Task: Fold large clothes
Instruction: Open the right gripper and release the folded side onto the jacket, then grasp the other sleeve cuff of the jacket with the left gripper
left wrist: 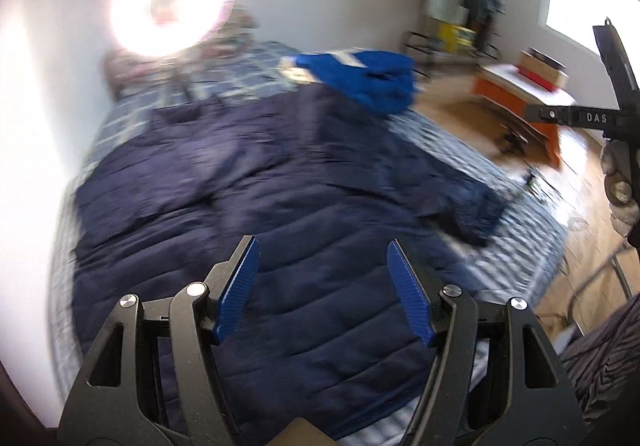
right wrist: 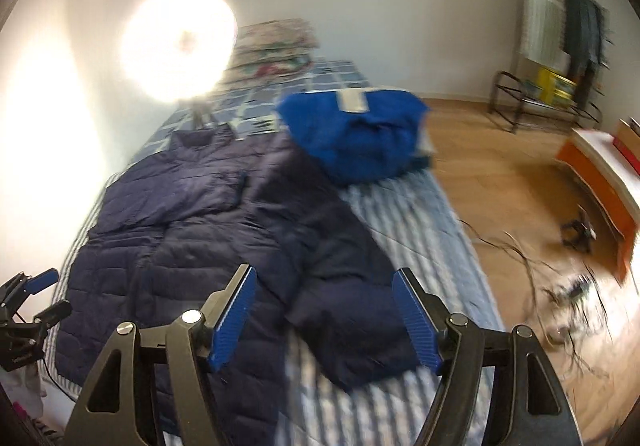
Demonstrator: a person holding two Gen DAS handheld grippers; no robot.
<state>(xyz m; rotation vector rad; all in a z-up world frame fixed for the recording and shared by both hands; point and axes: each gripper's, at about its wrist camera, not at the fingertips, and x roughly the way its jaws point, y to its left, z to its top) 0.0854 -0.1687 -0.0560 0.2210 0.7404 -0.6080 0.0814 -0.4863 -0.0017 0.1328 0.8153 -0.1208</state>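
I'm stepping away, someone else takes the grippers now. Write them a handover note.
Left gripper: open, empty, above the navy puffer jacket.
Right gripper: open, empty, over the jacket's outstretched sleeve.
Jacket lies flat on the bed, one sleeve laid across its chest. Blue garment sits bundled behind it.
Left: fold in the other sleeve, fold the body, then the blue one.

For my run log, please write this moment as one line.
left gripper: open, empty | right gripper: open, empty | navy jacket: spread on bed | blue garment: bundled behind it
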